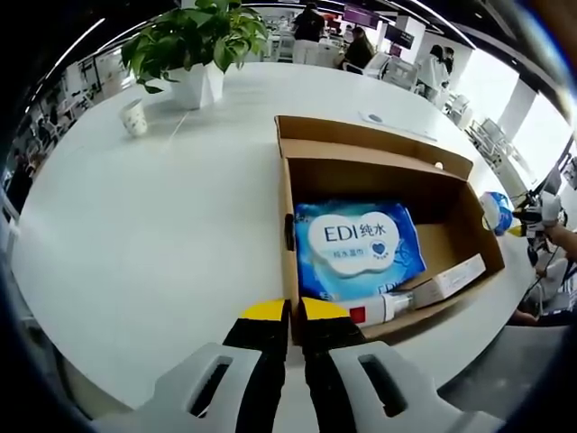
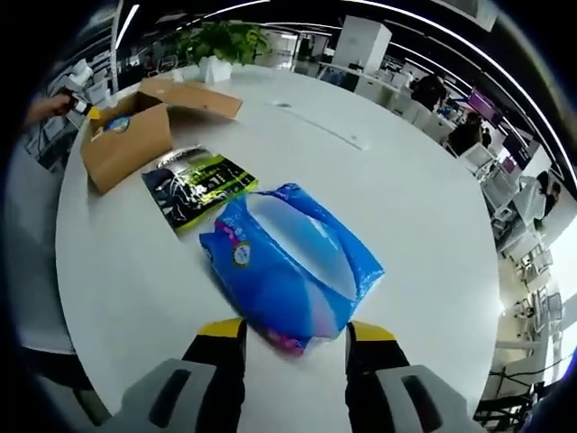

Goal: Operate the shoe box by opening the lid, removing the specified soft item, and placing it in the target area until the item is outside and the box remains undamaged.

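The open cardboard shoe box (image 1: 451,203) lies on the white table (image 1: 162,234) with its lid (image 1: 361,135) folded back. Inside are a blue EDI wipes pack (image 1: 359,245), a long white carton (image 1: 451,281) and a tube (image 1: 379,309). My left gripper (image 1: 294,316) is shut on the box's near side wall. In the right gripper view, a soft blue plastic pack (image 2: 293,262) rests on the table (image 2: 406,180), its near end pinched between the jaws of my right gripper (image 2: 296,336). The box (image 2: 126,135) stands far off at upper left. The right gripper (image 1: 534,216) and blue pack (image 1: 494,212) also appear past the box.
A potted plant (image 1: 194,45) and a small cup (image 1: 133,117) stand at the table's far side. A black and green flat packet (image 2: 198,188) lies between the box and the blue pack. The table edge (image 2: 108,361) runs close on the left. People sit at desks behind.
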A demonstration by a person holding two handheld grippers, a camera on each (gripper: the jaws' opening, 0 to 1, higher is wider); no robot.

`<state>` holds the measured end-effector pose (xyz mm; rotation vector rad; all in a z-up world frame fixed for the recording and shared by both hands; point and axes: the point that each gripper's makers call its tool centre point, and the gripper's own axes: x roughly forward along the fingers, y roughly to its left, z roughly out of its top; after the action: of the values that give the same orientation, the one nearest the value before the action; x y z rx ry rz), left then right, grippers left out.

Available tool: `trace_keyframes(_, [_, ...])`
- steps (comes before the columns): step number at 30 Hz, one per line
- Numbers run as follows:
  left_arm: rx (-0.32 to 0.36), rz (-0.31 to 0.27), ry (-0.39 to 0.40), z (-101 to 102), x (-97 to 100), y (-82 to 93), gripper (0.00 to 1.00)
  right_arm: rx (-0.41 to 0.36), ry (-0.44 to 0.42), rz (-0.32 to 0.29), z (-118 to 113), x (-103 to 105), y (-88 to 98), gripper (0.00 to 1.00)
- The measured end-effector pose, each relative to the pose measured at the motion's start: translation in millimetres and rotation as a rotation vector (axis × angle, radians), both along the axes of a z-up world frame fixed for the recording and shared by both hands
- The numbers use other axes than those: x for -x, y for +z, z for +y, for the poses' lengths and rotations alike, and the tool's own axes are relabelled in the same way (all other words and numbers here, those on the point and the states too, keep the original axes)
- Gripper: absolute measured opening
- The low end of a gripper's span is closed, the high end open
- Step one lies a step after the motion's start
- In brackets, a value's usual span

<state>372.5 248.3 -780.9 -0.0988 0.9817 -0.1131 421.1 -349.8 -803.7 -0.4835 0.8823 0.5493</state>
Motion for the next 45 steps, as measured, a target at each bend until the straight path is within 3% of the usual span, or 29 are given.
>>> trace_keyframes(14, [-0.010, 0.004, 0.002, 0.2, -0.1, -0.5, 0.02, -0.016, -0.006, -0.044, 22.5, 2.9, 29.9, 0.44])
trace_keyframes(22, [-0.013, 0.000, 0.006, 0.2, -0.1, -0.8, 0.02, -0.035, 0.023, -0.063, 55.0, 7.1, 50.0, 0.44])
trace_keyframes(34, [-0.024, -0.001, 0.006, 1.6, -0.9, -2.6, 0.02, -0.148, 0.049, -0.068, 127.9, 6.9, 74.0, 0.44])
trace_keyframes(45, [-0.025, -0.006, 0.006, 0.8, -0.1, -2.3, 0.02, -0.218, 0.123, -0.042, 199.8, 4.0, 76.6, 0.43])
